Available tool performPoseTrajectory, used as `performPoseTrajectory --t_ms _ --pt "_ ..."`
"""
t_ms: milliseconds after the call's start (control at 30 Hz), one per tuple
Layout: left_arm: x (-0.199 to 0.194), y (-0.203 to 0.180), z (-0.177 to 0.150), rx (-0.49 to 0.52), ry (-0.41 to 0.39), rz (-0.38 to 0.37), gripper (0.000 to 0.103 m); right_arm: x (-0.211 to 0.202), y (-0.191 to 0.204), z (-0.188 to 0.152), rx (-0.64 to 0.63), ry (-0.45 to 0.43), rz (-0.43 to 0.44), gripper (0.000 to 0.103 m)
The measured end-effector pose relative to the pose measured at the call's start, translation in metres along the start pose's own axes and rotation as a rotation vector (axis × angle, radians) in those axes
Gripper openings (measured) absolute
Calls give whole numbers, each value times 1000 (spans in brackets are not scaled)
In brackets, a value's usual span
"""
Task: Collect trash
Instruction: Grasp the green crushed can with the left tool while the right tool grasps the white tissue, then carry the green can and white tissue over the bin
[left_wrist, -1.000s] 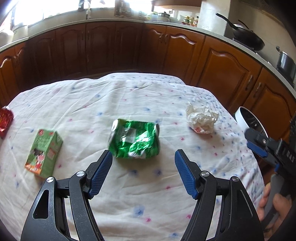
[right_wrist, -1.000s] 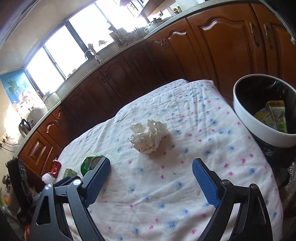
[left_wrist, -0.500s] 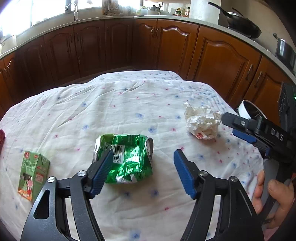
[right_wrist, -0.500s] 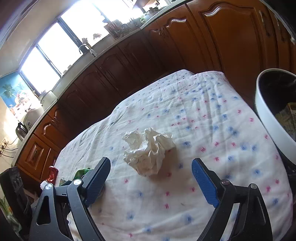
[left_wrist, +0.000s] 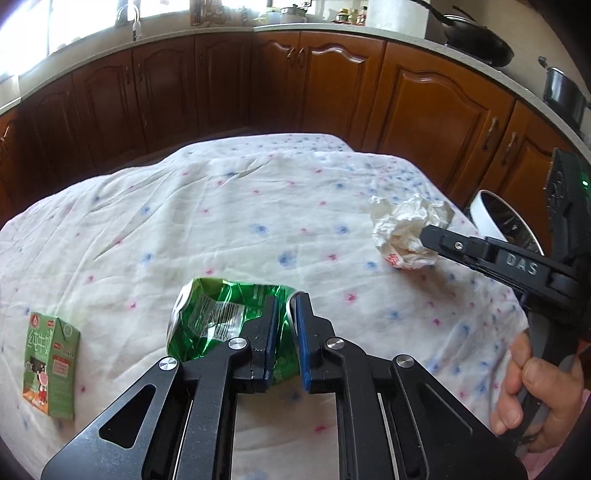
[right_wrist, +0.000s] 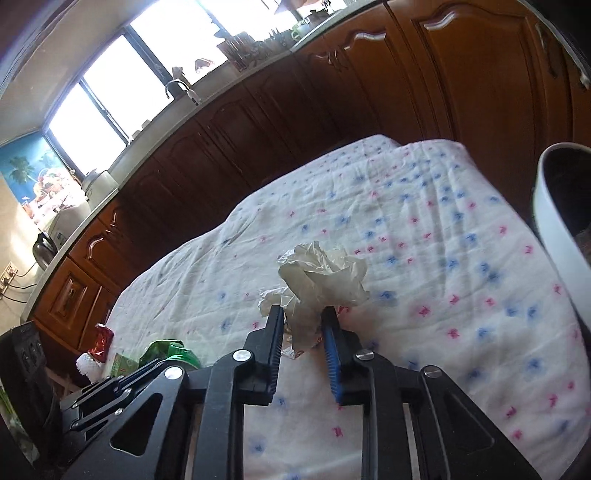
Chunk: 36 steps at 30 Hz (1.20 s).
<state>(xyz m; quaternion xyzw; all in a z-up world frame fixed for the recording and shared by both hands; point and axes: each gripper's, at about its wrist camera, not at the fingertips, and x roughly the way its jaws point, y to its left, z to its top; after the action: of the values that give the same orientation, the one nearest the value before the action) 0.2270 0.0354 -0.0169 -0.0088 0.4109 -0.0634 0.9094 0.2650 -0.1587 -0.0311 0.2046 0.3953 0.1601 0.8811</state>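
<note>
Left gripper (left_wrist: 285, 306): blue ribbed pads clamped on the right edge of a crushed green foil can (left_wrist: 218, 321), which lies on a wrinkled, dotted white cloth (left_wrist: 221, 206). Right gripper (right_wrist: 303, 325): pinched on a crumpled white paper wad (right_wrist: 321, 273) mid-cloth. Green carton (left_wrist: 50, 365) at left; white-rimmed bin (right_wrist: 561, 229) at right.
</note>
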Motion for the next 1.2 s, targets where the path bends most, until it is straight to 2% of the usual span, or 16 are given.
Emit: performPoseTrajectory --t_ms 233,533,1200 --pt "-16 -29 1 35 -33 -48 9 -55 -14 -11 -18 -77 -22 21" --pt "-23 -88 -5 113 -29 -110 9 -117 -47 -32 18 -139 -61 21" --pt "-30 -169 -3 220 -43 -171 9 -184 -90 -49 68 -217 -119 21"
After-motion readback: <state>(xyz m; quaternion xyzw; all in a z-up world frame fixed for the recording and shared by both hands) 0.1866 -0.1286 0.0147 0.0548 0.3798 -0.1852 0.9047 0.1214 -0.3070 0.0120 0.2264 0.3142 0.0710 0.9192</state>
